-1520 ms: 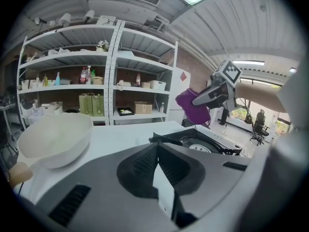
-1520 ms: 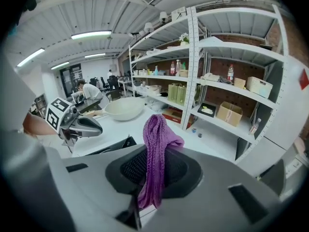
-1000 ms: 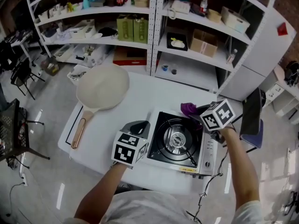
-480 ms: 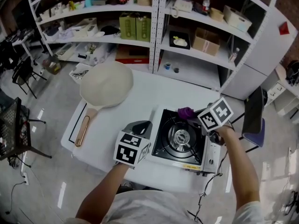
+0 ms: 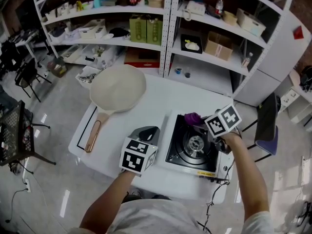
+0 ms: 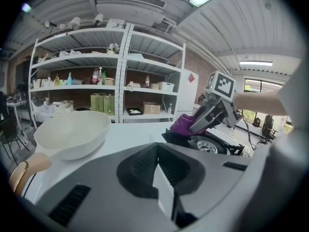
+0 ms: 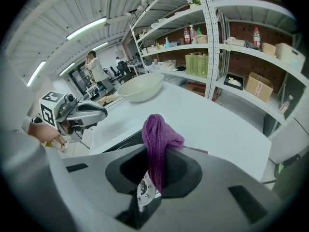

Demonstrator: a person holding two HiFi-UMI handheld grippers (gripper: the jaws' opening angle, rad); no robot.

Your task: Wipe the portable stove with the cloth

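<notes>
I see the black-topped portable stove (image 5: pixel 187 150) lying flat, burner up. The bunched purple cloth (image 5: pixel 193 117) sits at its 12 o'clock edge, pinched in my right gripper (image 7: pixel 153 175).

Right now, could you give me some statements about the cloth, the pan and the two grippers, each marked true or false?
1. The right gripper holds the purple cloth between its fingers. True.
2. The cloth lies spread flat on the floor. False: it is bunched in the right gripper, at the far edge of the stove.
3. The cream pan sits on the burner. False: the pan stands on the table, left of the stove; the burner is bare.
4. The left gripper holds nothing. True: its fingers are together.
</notes>
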